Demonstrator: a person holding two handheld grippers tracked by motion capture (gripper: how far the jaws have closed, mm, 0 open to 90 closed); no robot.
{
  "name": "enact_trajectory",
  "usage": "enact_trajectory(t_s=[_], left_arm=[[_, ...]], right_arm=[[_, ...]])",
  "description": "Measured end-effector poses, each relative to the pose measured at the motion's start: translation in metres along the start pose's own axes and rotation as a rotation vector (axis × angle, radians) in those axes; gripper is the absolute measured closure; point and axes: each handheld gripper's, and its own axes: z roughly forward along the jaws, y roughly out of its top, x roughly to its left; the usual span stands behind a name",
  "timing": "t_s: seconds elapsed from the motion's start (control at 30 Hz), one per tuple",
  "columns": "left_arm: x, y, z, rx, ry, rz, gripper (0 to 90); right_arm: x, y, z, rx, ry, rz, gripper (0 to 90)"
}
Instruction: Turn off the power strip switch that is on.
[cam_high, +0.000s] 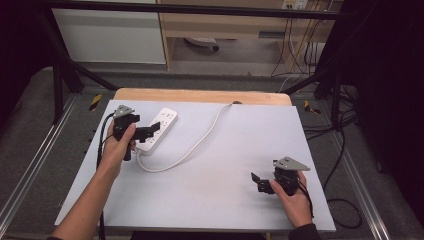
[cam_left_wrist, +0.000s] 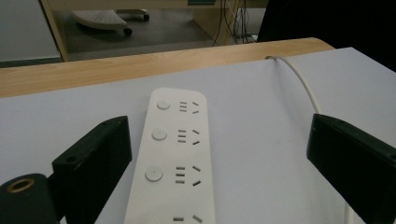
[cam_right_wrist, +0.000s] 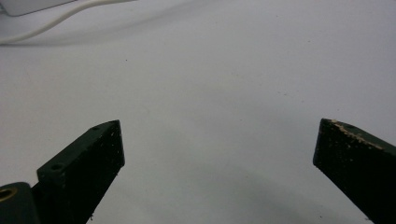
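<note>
A white power strip (cam_high: 156, 130) lies flat on the pale grey table (cam_high: 225, 165), toward its far left part, with its long axis running away from the person and slightly to the right. In the left gripper view the strip shows a row of round buttons beside its sockets. Its white cable (cam_high: 190, 147) leaves the near end, loops on the table and runs up to the far edge, where it drops over beside the wooden board (cam_high: 200, 95).

The left gripper (cam_high: 149, 133) is held in the person's left hand (cam_high: 120, 147) at the near end of the strip. Its jaws stand wide apart, one on each side of the strip, and nothing is pinched between them. From the high view it seems to hover just above the strip, though whether a jaw touches it is hard to tell.

The right gripper (cam_high: 257, 182) is in the right hand (cam_high: 295, 197) near the front right corner of the table, well apart from the strip. Its jaws are also spread wide, over bare table. The right gripper view looks across the surface, with the cable (cam_right_wrist: 56, 18) at the far top left.
</note>
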Motion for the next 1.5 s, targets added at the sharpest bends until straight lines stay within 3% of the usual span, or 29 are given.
enact_trajectory(t_s=[0.2, 0.77, 1.17, 1.5], left_arm=[[0.005, 0.0, -0.011, -0.013, 0.003, -0.044, 6.3], [0.009, -0.002, -0.042, -0.033, 0.009, -0.031, 6.1], [0.003, -0.004, -0.063, -0.045, -0.007, -0.005, 6.0], [-0.003, -0.016, -0.078, -0.041, -0.028, 0.013, 5.9]], right_arm=[[0.0, 0.0, 0.0, 0.001, 0.0, 0.0, 2.6], [-0.002, 0.0, -0.002, -0.005, -0.009, 0.01, 2.6], [-0.003, -0.001, -0.002, -0.002, -0.012, 0.006, 2.6], [-0.003, -0.001, -0.002, -0.002, -0.012, 0.01, 2.6]])
